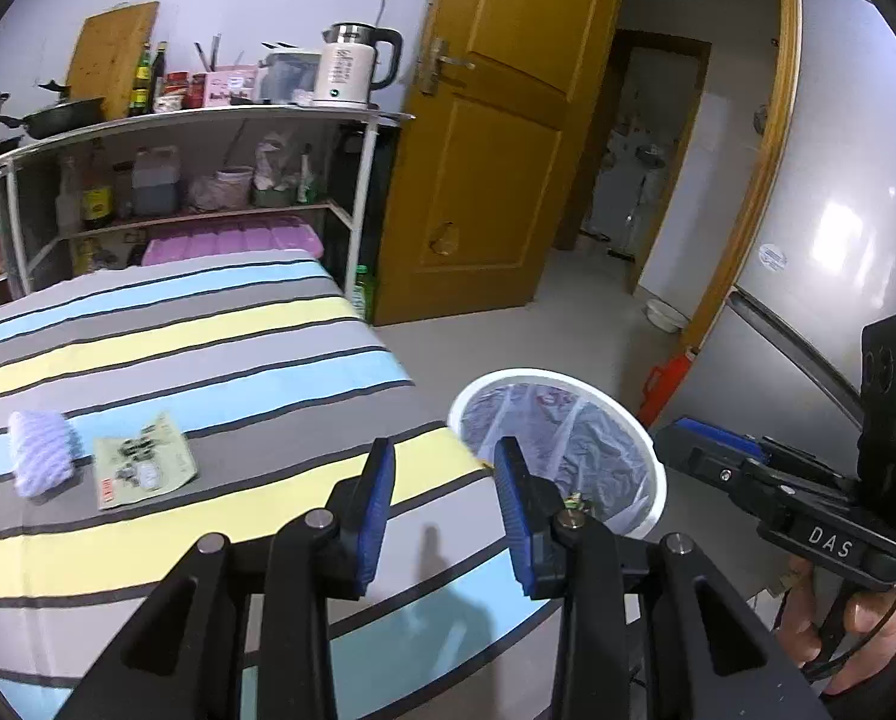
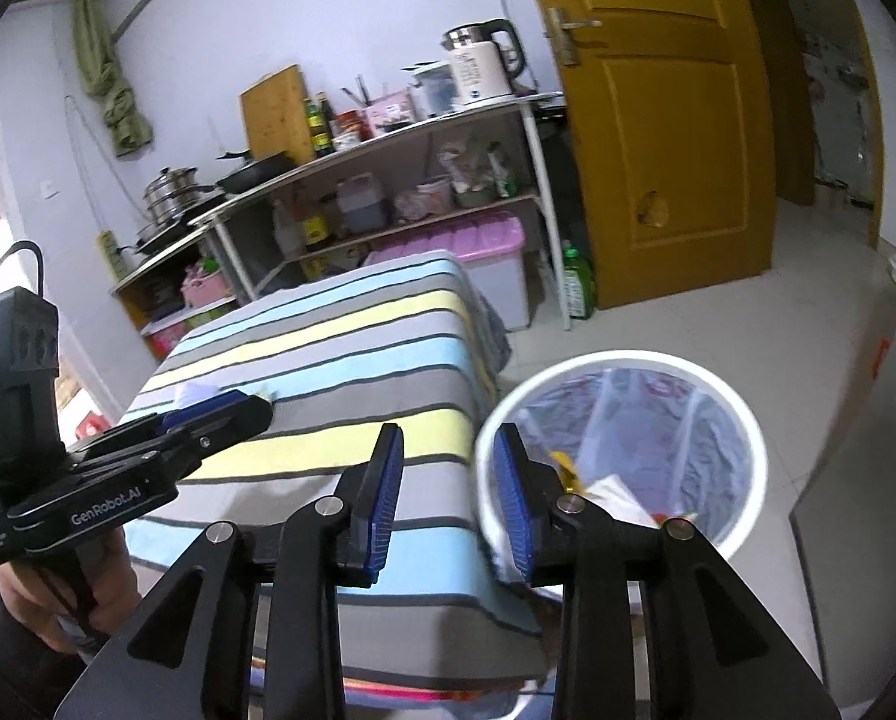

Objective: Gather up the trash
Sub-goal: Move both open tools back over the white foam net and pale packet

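Two handheld grippers hang above a striped bedspread [image 1: 220, 360] beside a white trash bin [image 1: 652, 480] in a cramped room. In the left wrist view the left gripper [image 1: 445, 501] fills the bottom centre, its blue pads set moderately apart with nothing between them. The right gripper [image 2: 448, 495], bottom centre of its own view, is likewise parted and empty; its right pad overlaps the bin's rim [image 2: 748, 420], hiding part of it.

The bin, lined with a translucent bag, sits right of centre in both views on the pale tiled floor. Scraps lie inside: a yellow bit [image 2: 565, 468] and a white piece [image 2: 619, 495], both partly masked by the gripper's frame, so their nature is hard to tell.

Still on the bedspread, at lower left of the left wrist view, lie a flat greenish wrapper [image 1: 145, 468] and, just beside it, a pale lilac knitted bundle [image 1: 43, 450]. In the right wrist view both are almost wholly hidden behind the left gripper's body at left.

A hand [image 1: 856, 618] gripping a handle is cut off at lower right of the left view. Behind the bed stand a cluttered metal shelf [image 1: 208, 120] with a white kettle [image 1: 352, 66] and an open yellow door [image 1: 496, 138].
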`<state>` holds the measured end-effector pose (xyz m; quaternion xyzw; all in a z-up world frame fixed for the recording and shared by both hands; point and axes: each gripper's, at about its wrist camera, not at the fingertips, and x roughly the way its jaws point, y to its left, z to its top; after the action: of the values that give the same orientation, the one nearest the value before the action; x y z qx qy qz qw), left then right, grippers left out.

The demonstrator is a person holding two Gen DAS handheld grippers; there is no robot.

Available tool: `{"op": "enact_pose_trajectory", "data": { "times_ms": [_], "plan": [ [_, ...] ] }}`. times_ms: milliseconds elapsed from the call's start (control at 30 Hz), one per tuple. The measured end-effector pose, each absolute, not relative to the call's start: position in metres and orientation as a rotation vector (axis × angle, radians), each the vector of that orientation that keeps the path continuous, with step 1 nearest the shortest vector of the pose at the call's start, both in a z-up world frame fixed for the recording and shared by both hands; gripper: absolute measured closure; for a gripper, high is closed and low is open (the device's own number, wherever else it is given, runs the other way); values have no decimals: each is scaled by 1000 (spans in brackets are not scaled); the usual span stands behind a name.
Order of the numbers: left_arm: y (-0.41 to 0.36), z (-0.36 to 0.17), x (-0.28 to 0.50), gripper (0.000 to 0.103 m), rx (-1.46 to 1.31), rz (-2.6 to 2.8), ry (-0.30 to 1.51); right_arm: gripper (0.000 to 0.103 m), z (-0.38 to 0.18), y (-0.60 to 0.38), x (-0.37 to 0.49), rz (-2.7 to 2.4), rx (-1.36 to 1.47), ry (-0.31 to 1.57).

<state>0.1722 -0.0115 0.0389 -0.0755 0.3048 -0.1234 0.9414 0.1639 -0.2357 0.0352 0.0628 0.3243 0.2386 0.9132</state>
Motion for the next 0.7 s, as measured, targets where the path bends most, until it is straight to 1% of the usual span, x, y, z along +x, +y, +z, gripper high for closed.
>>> {"op": "enact_pose_trajectory", "data": {
  "times_ms": [333,400,467,700],
  "plan": [
    [26,30,151,67,-172,-166,617,69,29,-195,161,577,93,691],
    [34,27,147,67,-178,-146,617,64,27,-186,162,593,88,698],
    [44,24,144,67,-185,-122,618,62,25,-178,163,611,86,705],
    [85,13,136,66,-222,-31,624,61,17,-145,170,664,62,732]
  ]
}}
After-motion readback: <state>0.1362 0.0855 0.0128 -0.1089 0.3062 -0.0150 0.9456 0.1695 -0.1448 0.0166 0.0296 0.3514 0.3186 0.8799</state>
